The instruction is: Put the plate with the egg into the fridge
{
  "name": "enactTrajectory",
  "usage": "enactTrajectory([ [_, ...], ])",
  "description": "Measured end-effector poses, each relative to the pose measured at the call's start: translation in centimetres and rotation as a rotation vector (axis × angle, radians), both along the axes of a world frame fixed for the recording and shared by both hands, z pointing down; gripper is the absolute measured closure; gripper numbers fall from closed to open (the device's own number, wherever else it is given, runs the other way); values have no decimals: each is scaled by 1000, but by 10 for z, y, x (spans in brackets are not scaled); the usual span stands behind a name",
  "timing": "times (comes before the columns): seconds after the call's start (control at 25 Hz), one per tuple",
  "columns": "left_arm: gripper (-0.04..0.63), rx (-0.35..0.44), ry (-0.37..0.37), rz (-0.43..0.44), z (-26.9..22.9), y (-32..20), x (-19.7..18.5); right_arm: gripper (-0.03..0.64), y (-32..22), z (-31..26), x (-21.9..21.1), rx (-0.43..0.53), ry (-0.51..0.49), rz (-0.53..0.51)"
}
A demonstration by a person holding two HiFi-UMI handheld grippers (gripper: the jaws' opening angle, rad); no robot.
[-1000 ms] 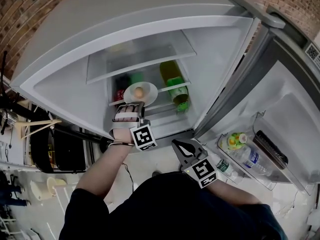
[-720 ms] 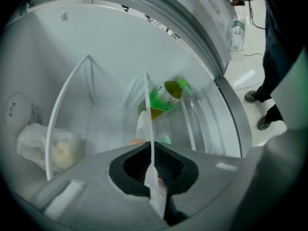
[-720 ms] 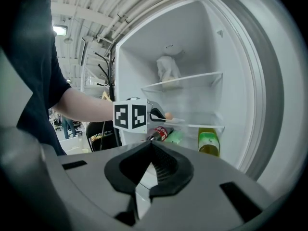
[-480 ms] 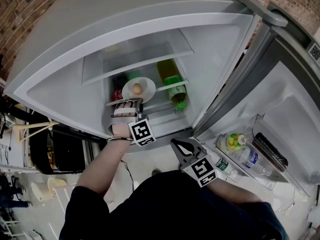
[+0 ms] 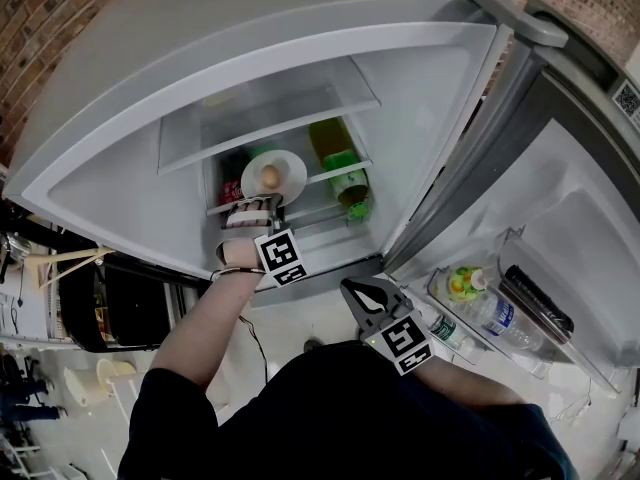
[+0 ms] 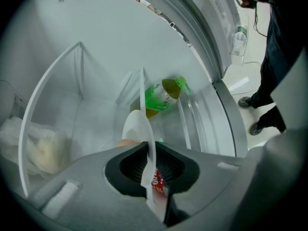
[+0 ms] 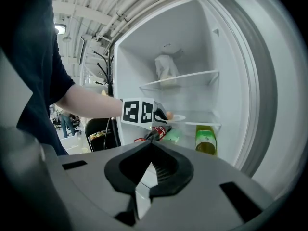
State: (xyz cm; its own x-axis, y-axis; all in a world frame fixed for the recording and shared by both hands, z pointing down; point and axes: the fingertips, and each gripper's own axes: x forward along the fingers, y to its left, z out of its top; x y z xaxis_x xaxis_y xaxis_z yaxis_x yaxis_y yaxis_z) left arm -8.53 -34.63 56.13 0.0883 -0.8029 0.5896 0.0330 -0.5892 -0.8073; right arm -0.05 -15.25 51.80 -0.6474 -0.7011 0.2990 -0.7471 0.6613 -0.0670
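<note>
The white plate (image 5: pixel 288 168) with a brown egg (image 5: pixel 269 176) lies on the middle glass shelf (image 5: pixel 340 175) of the open fridge. My left gripper (image 5: pixel 262 201) reaches in at the plate's near rim. In the left gripper view the plate's rim (image 6: pixel 135 126) stands edge-on between the jaws of the left gripper (image 6: pixel 148 147), which are opening; a thin gap shows beside the rim. The egg (image 6: pixel 126 142) peeks over the jaw. My right gripper (image 5: pixel 365 293) hangs shut and empty below the fridge opening. The right gripper view shows the plate (image 7: pixel 179 117) on the shelf.
A yellow-green bottle (image 5: pixel 337 146) lies on the shelf right of the plate, and another green one (image 5: pixel 360 208) lies lower. A red-labelled bottle (image 7: pixel 159 131) lies under the plate. A white bag (image 7: pixel 166 66) sits on the upper shelf. The door's bin (image 5: pixel 520 353) holds bottles (image 5: pixel 490 313).
My left gripper has pushed the plate with the egg further up and into the fridge, onto the shelf. The right gripper has stayed where it was.
</note>
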Motion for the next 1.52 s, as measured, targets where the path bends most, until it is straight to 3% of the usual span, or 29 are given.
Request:
enactTrajectory([
  [0.48,560,-45,-7,-1,4,-9,0,607,2,1,0,-3,3,-10],
  [1.08,443,-110,-37,5,15,-14,0,607,6,1,4,-4,0,-7],
  [1.36,426,-96,-37,15,15,-16,0,607,8,0,4,5,8,-3],
  [1.52,426,-56,-1,30,1,-4,2,607,7,-1,6,10,7,1],
])
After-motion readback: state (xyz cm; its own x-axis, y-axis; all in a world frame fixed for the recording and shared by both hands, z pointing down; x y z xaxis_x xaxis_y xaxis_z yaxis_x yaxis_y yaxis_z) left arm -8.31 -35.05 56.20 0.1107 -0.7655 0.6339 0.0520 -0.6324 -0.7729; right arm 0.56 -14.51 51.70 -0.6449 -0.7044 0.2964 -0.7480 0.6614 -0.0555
